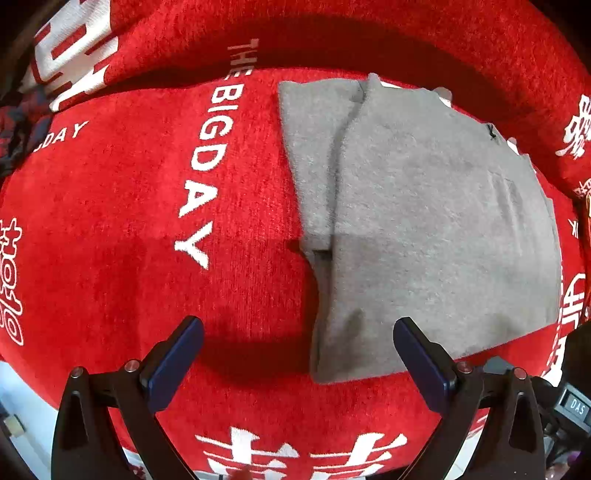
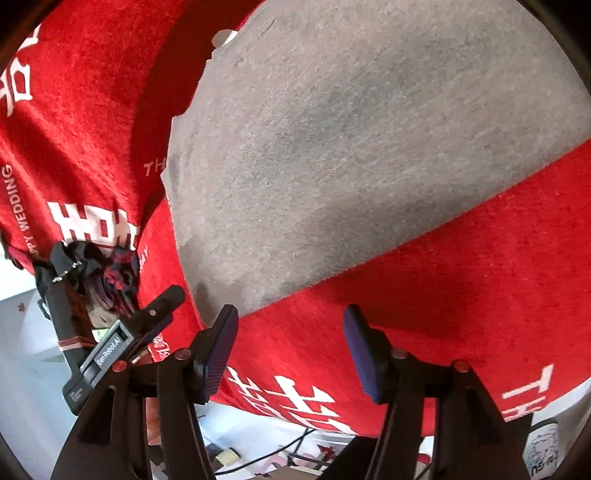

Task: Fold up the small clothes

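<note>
A grey knit garment (image 1: 424, 206) lies folded flat on a red cloth with white lettering (image 1: 129, 221). A narrower folded layer shows along its left side. My left gripper (image 1: 297, 338) is open and empty, hovering just above the garment's near left corner. In the right wrist view the same grey garment (image 2: 351, 147) fills the upper middle. My right gripper (image 2: 291, 332) is open and empty, over the red cloth (image 2: 443, 295) just off the garment's near edge. The left gripper's body (image 2: 122, 343) shows at the lower left there.
A pile of dark and patterned clothes (image 2: 107, 273) lies at the cloth's left edge, also in the left wrist view (image 1: 18, 125). A raised red fold (image 1: 332, 33) runs behind the garment. Floor clutter and cables (image 2: 258, 454) lie below the table edge.
</note>
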A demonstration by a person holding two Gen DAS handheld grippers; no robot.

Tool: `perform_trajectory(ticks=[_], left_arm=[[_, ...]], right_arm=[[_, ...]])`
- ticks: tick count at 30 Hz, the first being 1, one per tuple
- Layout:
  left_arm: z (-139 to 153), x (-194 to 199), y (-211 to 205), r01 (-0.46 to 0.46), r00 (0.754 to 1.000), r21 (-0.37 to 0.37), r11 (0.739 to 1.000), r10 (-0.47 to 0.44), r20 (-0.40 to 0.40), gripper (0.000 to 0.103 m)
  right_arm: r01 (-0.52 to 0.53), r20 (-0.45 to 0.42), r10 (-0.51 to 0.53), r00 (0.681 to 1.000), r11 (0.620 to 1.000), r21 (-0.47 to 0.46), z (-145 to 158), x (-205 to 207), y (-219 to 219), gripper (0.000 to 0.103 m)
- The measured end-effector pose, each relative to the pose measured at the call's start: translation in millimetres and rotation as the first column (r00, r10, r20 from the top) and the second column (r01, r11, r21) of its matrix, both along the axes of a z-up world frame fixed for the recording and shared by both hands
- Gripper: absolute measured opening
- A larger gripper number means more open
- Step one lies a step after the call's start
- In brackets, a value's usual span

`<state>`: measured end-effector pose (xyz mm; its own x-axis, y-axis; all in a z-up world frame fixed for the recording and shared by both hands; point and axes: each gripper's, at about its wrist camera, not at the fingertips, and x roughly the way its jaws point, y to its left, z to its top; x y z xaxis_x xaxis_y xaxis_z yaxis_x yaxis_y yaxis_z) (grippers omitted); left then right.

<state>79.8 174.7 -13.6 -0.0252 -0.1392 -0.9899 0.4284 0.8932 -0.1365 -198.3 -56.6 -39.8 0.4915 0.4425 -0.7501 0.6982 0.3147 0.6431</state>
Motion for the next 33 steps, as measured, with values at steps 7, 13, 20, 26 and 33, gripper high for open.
perform_trajectory(ticks=[7, 13, 20, 26, 33], left_arm=[[-12.4, 28.7, 26.3, -0.121, 0.987, -0.099, 0.988, 0.109, -0.116, 0.103], [-12.6, 39.6, 25.0, -0.125, 0.982, -0.234, 0.964, 0.086, -0.168, 0.103], [-25.4, 52.6, 12.4, -0.192, 0.958, -0.353, 0.916, 0.097, -0.268, 0.103], [-34.8, 67.8, -7.5, -0.203, 0.938, -0.404, 0.892, 0.06, -0.341, 0.103], [-46.5, 81.7, -49.5, -0.246, 0.892, -0.512, 0.823, -0.015, -0.452, 0.103]], right_arm=[[0.134, 0.072, -0.142, 0.987, 0.985, 0.104, -17.4, -1.2, 0.3, 0.063], [0.188, 0.127, -0.209, 0.97, 0.969, 0.162, -28.2, 17.5, 7.7, 0.064], [0.239, 0.11, -0.27, 0.957, 0.943, 0.23, -39.1, 33.2, 8.8, 0.018], [0.22, 0.239, -0.299, 0.924, 0.926, 0.308, -13.8, 32.7, -5.8, 0.008], [0.166, 0.34, -0.263, 0.903, 0.943, 0.287, 24.1, 44.5, -25.4, 0.008]])
